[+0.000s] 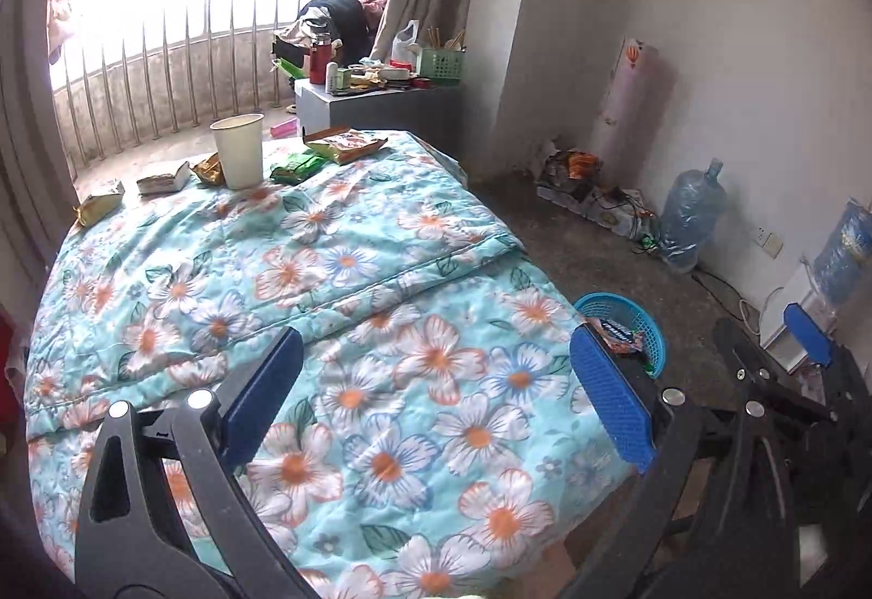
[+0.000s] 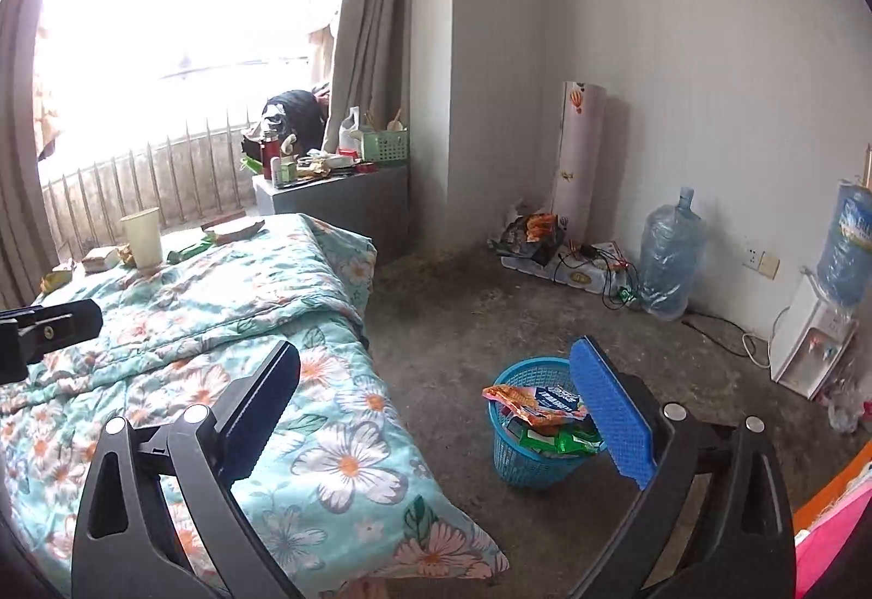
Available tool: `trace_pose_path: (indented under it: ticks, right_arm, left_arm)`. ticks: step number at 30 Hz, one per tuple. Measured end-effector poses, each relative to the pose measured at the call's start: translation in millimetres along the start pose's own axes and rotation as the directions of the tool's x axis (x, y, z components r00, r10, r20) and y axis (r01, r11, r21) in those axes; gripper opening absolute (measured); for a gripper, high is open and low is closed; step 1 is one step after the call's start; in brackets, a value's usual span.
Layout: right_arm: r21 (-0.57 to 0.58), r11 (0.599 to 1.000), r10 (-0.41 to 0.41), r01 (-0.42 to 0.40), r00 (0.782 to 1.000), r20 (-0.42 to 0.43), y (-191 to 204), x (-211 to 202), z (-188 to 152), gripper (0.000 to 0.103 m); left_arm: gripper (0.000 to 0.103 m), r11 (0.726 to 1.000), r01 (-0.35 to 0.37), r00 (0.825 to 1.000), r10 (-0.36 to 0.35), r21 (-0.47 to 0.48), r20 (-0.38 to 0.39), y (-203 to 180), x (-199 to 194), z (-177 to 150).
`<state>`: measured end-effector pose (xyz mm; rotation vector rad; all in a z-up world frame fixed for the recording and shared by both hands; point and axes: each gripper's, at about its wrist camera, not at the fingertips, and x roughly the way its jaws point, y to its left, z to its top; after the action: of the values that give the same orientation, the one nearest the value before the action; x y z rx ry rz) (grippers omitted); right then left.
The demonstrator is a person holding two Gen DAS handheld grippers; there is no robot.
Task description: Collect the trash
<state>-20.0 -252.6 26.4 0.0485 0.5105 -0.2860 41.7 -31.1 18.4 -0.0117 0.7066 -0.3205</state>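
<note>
My left gripper (image 1: 436,343) hangs open over the floral quilt (image 1: 381,272), nothing between its fingers. At the bed's far end stand a paper cup (image 1: 238,152) and several wrappers: gold ones (image 1: 98,207), a green one (image 1: 297,167) and an orange one (image 1: 346,144). My right gripper (image 2: 436,351) is open and empty above the bed's edge and floor. Just beyond its right finger, a blue basket (image 2: 512,457) on the floor holds an orange wrapper (image 2: 534,403) and a green wrapper (image 2: 556,443). The basket (image 1: 648,326) also shows past the left gripper's right finger.
A grey cabinet (image 2: 338,201) cluttered with bottles and a green crate stands beyond the bed by the balcony railing. Along the right wall sit a water jug (image 2: 667,261), a dispenser (image 2: 812,343), a trash pile (image 2: 534,234) and cables on bare concrete floor.
</note>
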Motion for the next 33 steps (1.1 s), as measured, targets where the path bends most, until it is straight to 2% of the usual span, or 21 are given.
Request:
trace_pose_path:
  ticks: [5,11,16,24,33]
  right_arm:
    - [-0.019,0.999,0.039,-0.041,0.996,-0.082,6,-15,-10,0.096]
    - [-0.138,0.99,0.011,-0.043,0.975,-0.224,12,-21,-42,0.096]
    - [-0.152,0.986,0.009,-0.061,0.948,-0.317,9,-18,-63,0.096]
    - [-0.135,0.99,-0.004,-0.049,0.931,-0.365,-2,-13,-71,0.096]
    - [-0.136,0.99,-0.014,-0.039,0.928,-0.371,-13,-13,-73,0.096]
  left_arm:
    - [0.094,0.996,-0.077,0.996,0.079,0.039,-0.053,-3,-4,-29]
    - [0.094,0.996,-0.039,0.984,0.025,-0.075,-0.179,-6,-5,-61]
    - [0.094,0.998,-0.051,0.976,0.04,-0.046,-0.216,-14,-7,-74]
    - [0.094,0.995,-0.09,0.967,0.074,-0.054,-0.242,-13,-1,-72]
    - [0.094,0.994,-0.098,0.965,0.084,-0.045,-0.248,-18,3,-72]
